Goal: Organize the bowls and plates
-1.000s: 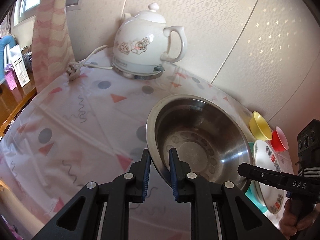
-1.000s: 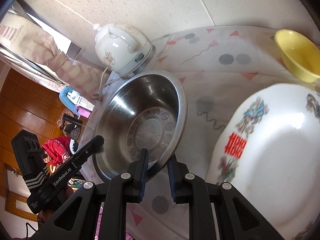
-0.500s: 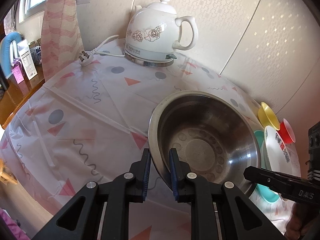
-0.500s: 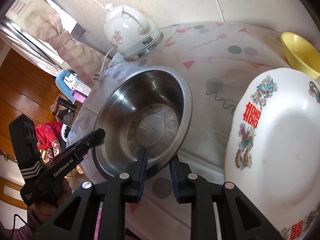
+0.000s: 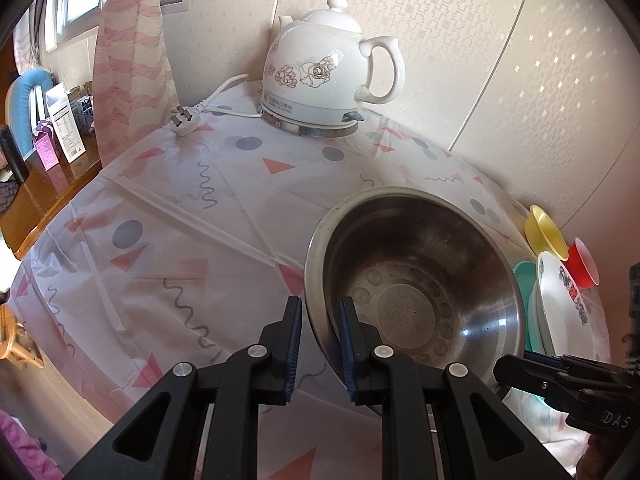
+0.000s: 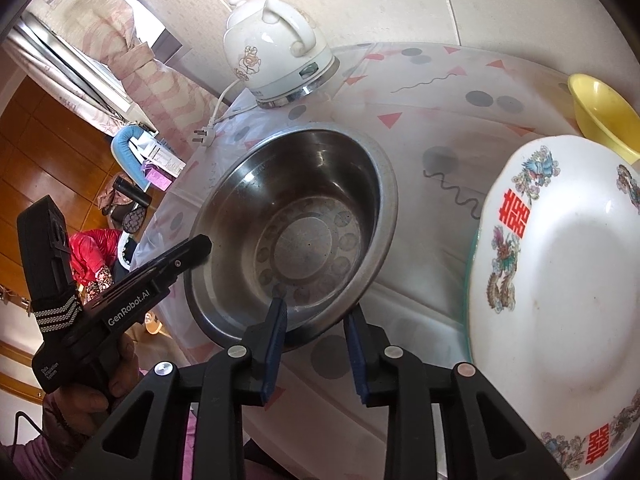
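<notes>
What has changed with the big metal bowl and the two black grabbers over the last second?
The right gripper has let go: a second ago it pinched the steel bowl rim; now its jaws are opening, the rim loose between them. The left gripper stays clamped on the opposite rim. The bowl, kettle and white plate stayed put.

Bright daylight from the window (image 5: 70, 0) at upper left, warm cast on the wall (image 5: 500, 60). Both views sharp, no motion blur. Strong fisheye bend, black vignette at corners (table (image 5: 160, 216) edge bows hard). Soft glare spots inside the steel bowl (image 5: 416, 280) and on the white plate (image 6: 568, 304). Kettle (image 5: 328, 68) evenly lit. Shadows soft, faint under the bowl.
</notes>
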`<action>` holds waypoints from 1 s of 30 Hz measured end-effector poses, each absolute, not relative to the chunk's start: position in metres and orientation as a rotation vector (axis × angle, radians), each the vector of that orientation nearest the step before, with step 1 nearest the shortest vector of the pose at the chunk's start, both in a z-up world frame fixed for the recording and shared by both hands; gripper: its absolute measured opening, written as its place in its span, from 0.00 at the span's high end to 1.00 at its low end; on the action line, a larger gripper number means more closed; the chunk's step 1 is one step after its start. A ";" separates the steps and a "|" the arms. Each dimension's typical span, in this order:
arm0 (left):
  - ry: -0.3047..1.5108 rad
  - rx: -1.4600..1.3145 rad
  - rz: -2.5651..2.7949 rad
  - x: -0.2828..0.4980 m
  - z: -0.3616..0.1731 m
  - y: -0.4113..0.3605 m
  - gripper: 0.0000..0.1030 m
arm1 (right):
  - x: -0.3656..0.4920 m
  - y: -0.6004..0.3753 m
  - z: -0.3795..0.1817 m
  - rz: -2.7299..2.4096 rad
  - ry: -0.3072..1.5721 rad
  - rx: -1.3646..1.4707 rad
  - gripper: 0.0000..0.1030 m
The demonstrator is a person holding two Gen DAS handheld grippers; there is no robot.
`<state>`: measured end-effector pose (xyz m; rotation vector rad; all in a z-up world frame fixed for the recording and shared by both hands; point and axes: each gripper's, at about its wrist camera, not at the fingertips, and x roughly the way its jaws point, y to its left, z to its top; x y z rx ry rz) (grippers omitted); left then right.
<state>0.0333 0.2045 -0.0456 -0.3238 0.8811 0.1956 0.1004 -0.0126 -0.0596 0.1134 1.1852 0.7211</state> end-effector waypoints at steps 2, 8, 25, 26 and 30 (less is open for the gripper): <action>0.877 -0.324 0.201 0.031 -0.044 0.205 0.81 | 0.099 -0.015 -0.057 0.721 1.176 0.111 0.71; 0.841 -0.303 0.244 0.024 -0.030 0.206 0.81 | 0.092 -0.025 -0.044 0.713 1.122 0.083 0.71; 0.791 -0.223 0.165 0.025 0.006 0.166 0.81 | 0.095 -0.088 -0.023 0.637 1.007 0.243 0.71; 0.789 -0.215 0.154 0.027 0.007 0.161 0.81 | 0.096 -0.093 -0.022 0.628 1.001 0.252 0.71; 0.791 -0.184 0.110 0.033 0.010 0.142 0.81 | 0.100 -0.114 -0.019 0.587 0.980 0.286 0.71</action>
